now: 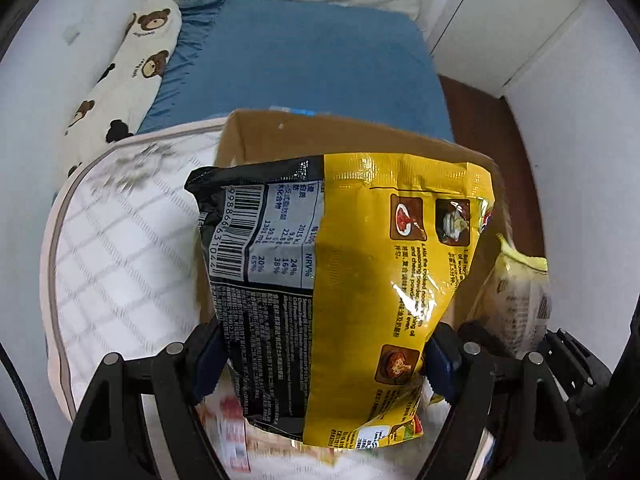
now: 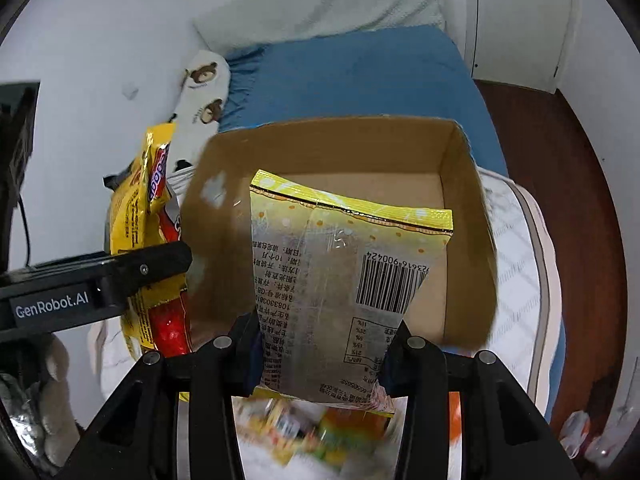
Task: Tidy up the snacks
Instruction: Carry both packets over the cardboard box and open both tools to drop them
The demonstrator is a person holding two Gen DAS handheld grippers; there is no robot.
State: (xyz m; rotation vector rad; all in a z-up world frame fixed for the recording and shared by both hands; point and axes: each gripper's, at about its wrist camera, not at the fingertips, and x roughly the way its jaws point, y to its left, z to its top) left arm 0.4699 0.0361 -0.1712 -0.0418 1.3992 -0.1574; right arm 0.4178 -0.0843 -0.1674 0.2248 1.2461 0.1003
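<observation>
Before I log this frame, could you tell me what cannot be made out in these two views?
- Left wrist view: most of the cardboard box interior, hidden by the yellow-and-black packet in the left gripper.
- Right wrist view: the near part of the box floor, hidden by the pale yellow packet in the right gripper.
- Both views: the snacks below the grippers are blurred, labels unreadable.

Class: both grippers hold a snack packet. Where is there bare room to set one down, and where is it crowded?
Free: the cardboard box floor, bare brown between its walls behind the pale yellow packet; also the blue sheet beyond the box. Crowded: blurred snacks below the right gripper, and beneath the left gripper clamping the yellow noodle packet.
</observation>
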